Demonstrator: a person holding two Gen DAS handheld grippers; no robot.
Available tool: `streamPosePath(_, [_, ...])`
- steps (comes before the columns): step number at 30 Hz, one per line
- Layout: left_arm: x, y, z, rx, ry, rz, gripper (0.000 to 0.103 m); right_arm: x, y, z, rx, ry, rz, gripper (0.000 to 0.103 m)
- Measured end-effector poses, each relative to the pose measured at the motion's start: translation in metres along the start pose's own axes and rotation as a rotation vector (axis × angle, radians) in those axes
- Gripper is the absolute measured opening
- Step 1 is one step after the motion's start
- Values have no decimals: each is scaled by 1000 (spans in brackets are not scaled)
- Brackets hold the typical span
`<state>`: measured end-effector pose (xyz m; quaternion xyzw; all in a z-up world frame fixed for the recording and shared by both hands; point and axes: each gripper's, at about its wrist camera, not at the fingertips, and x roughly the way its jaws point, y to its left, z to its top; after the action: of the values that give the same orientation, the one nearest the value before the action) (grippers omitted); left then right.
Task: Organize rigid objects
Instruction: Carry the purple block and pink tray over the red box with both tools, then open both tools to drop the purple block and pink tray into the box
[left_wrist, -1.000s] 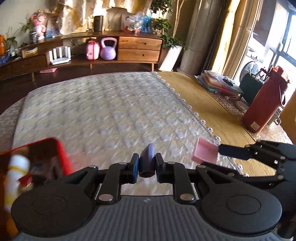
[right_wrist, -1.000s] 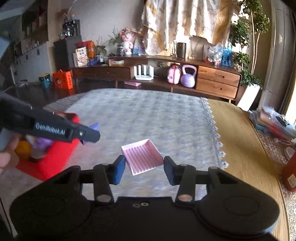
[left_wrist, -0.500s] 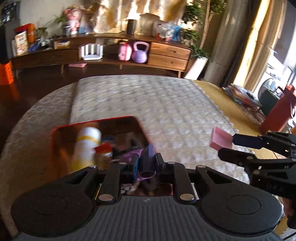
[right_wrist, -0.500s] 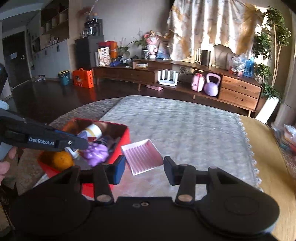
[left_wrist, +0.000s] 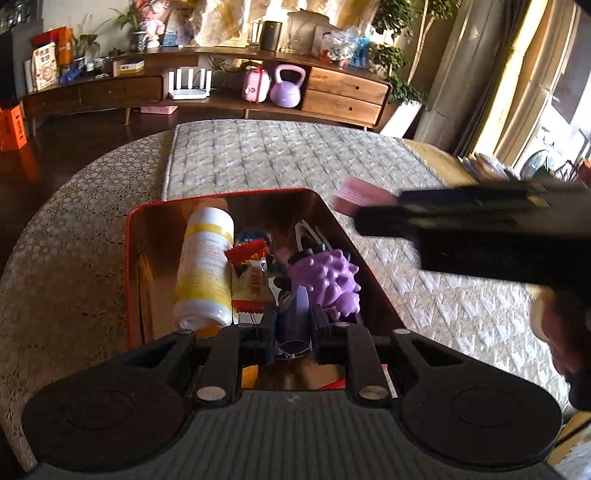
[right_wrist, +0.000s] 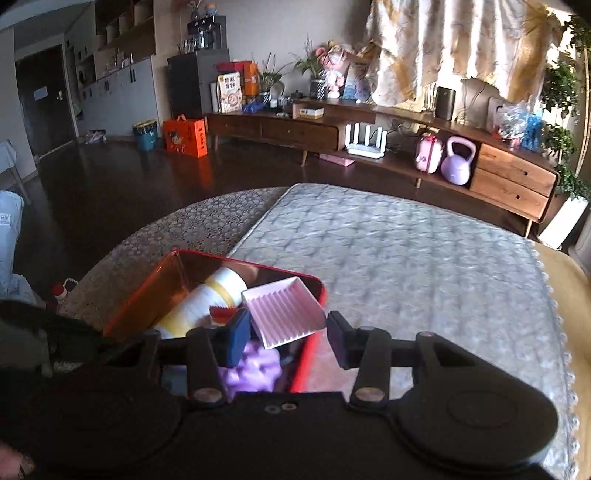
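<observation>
A red bin (left_wrist: 130, 258) holds a white-and-yellow bottle (left_wrist: 205, 266); at 3 o'clock, a ribbed pink tray (right_wrist: 282, 312) and grey quilted cloth (left_wrist: 295, 155).

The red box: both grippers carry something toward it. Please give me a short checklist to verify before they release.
1. Left gripper shut on the small purple piece: ok.
2. Purple piece above the open red box: ok.
3. Right gripper holding the pink ridged tray: ok.
4. Pink ridged tray fully inside the rim: not ok, it overlaps the near right edge.
5. Free room in the box beside the white bottle and purple spiky toy: cannot tell.
</observation>
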<state>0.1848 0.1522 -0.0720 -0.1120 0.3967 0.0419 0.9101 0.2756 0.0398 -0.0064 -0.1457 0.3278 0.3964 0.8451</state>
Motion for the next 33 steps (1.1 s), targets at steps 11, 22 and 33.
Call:
streamPosePath(11, [17,18,-7,-8,9,-18,18,50,12,6,-1,98,-8,45])
streamPosePath(22, [24,18,-6,0,12,-40,18,55,14,4,37,127,-18,46])
streamPosePath(33, [16,15,-8,-11,18,-25,18,8,5,7,106,48,-17,59])
